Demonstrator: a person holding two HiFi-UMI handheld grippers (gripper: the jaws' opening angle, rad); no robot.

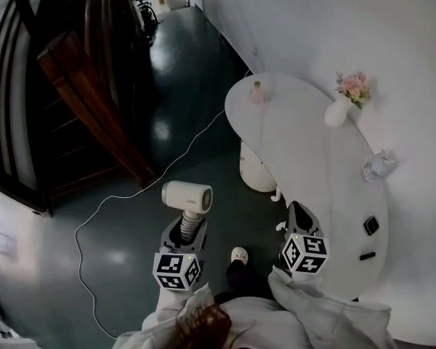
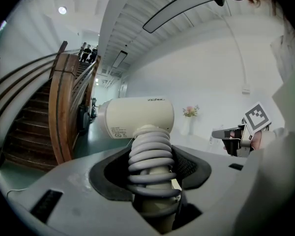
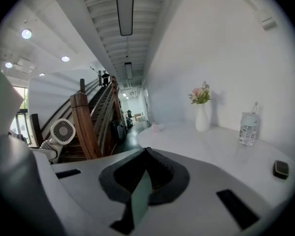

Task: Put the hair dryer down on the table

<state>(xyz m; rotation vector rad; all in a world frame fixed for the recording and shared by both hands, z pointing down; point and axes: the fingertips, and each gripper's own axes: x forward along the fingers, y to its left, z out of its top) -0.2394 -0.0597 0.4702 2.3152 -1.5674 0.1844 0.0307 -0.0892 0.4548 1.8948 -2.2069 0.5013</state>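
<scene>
A cream hair dryer (image 1: 187,196) stands upright in my left gripper (image 1: 184,230), over the dark floor left of the table. Its handle is wound with a grey coiled cord (image 2: 150,161), and the jaws are shut on that handle. The barrel (image 2: 137,117) lies crosswise above the jaws. In the right gripper view the hair dryer (image 3: 62,132) shows its round grille at the left. My right gripper (image 1: 298,213) hovers at the near edge of the white table (image 1: 312,158). Its jaws meet at the tip (image 3: 146,151) with nothing between them.
On the table stand a white vase with pink flowers (image 1: 339,111), a clear bottle (image 1: 378,166), a small pink item (image 1: 257,91) and a black object (image 1: 371,225). A white basket (image 1: 256,167) sits under it. A white cable (image 1: 131,195) crosses the floor. A wooden staircase (image 1: 94,86) rises at left.
</scene>
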